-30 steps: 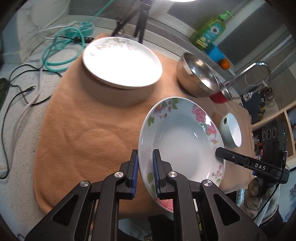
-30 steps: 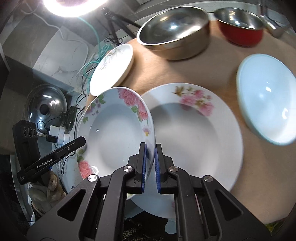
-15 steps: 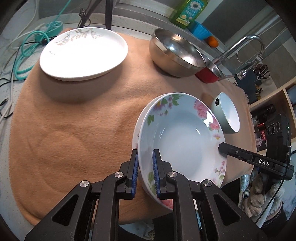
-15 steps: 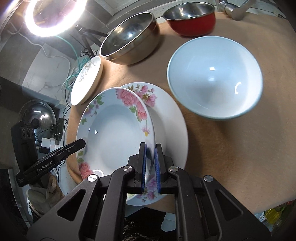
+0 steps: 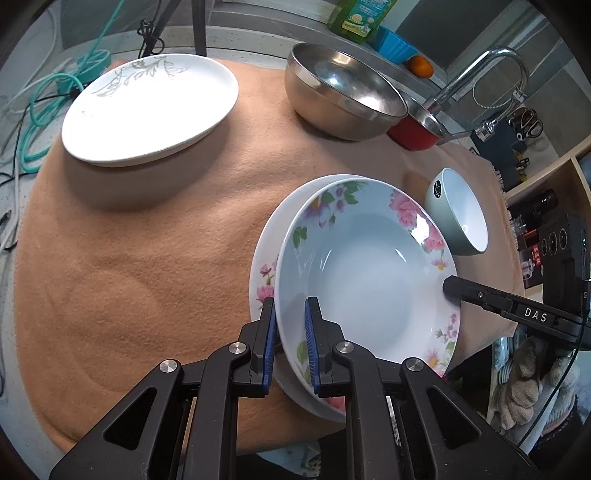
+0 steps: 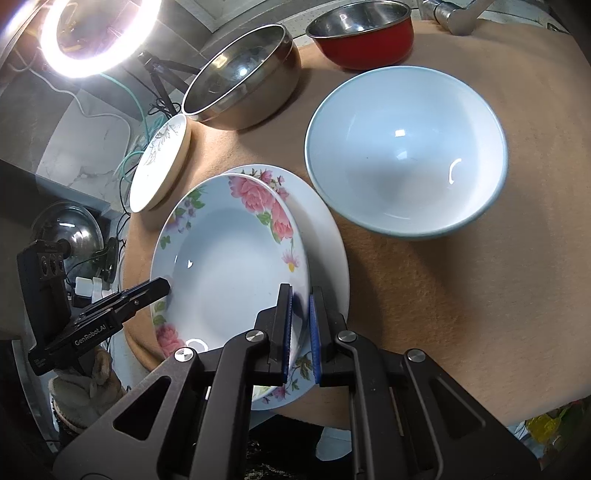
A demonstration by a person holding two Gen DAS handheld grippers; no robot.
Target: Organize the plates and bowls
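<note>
A deep plate with pink flowers point(image 5: 369, 280) point(image 6: 225, 266) is held between both grippers. My left gripper point(image 5: 290, 306) is shut on its near rim in the left wrist view. My right gripper point(image 6: 301, 295) is shut on the opposite rim. Each gripper shows in the other's view, the right gripper point(image 5: 448, 286) and the left gripper point(image 6: 162, 286). Right under the held plate, offset a little, a second floral plate point(image 5: 266, 258) point(image 6: 325, 236) lies on the tan cloth point(image 5: 147, 240). I cannot tell whether the two plates touch.
On the cloth also stand a white plate with a grey leaf pattern point(image 5: 147, 107), a steel bowl point(image 5: 343, 92), a red bowl point(image 6: 362, 33) and a pale blue bowl point(image 6: 406, 147) close beside the plates. A faucet point(image 5: 480, 70), cables point(image 5: 44, 110) and a ring light point(image 6: 96, 33) border it.
Both grippers have carried the floral plate across the cloth and slightly down. It now sits over the second floral plate instead of beside it. Both grips are unchanged.
</note>
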